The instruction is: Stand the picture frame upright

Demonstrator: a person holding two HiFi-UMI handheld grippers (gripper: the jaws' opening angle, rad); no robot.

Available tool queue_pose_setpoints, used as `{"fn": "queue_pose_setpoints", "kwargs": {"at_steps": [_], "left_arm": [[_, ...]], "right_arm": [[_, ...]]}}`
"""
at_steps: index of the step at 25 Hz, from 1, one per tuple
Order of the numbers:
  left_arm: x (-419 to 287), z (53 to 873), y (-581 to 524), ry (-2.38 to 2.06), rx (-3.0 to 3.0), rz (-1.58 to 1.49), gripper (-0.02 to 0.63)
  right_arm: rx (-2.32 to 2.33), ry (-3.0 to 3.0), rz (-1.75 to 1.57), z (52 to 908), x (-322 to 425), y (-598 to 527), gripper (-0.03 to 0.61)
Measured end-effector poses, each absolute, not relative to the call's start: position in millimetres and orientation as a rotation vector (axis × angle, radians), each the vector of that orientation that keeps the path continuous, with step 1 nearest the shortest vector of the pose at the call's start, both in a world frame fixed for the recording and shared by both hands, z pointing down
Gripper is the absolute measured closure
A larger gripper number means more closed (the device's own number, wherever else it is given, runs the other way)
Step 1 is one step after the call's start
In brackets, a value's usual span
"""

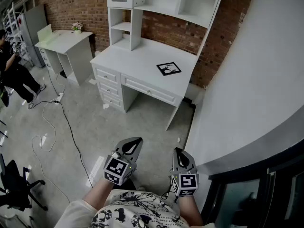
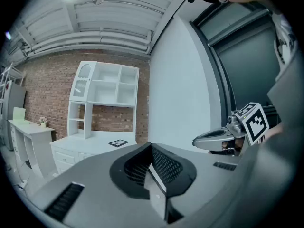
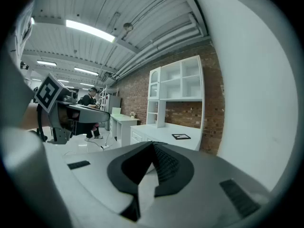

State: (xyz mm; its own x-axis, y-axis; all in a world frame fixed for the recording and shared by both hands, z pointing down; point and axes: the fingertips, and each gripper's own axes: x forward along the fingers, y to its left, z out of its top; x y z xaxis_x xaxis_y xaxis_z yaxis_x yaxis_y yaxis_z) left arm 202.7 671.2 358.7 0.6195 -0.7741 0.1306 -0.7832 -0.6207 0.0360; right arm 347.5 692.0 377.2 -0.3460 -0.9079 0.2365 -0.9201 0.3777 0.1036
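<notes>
Both left gripper (image 1: pixel 135 141), right gripper (image 1: pixel 179 152) closed, empty; picture frame (image 1: pixel 169 68) flat; only head view shows chair (image 1: pixel 16 184).

The flat rectangular picture frame (image 1: pixel 169 68) is black-bordered, the wooden tabletop (image 1: pixel 142 56) white, the brick wall (image 1: pixel 71 4) red-brown, and the grey left tool (image 1: pixel 135 141) and right tool (image 1: pixel 178 151) carry black-and-white square-patterned cubes (image 1: pixel 117 170).

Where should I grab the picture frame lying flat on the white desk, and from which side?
The picture frame lies flat on the desk, so only a thin edge offers a pinch. Probably take its near edge, coming from the desk's open front; the brick wall closes off the far side.
</notes>
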Motion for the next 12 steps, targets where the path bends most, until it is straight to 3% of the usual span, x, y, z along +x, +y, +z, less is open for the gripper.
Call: {"fn": "queue_pose_setpoints", "kwargs": {"at_steps": [12], "left_arm": [[188.7,366.8,668.0,-1.341,2.691,0.148,0.607]], "right_arm": [[1.584,-2.454,0.154,385.7,332.0,690.7,0.574]]}}
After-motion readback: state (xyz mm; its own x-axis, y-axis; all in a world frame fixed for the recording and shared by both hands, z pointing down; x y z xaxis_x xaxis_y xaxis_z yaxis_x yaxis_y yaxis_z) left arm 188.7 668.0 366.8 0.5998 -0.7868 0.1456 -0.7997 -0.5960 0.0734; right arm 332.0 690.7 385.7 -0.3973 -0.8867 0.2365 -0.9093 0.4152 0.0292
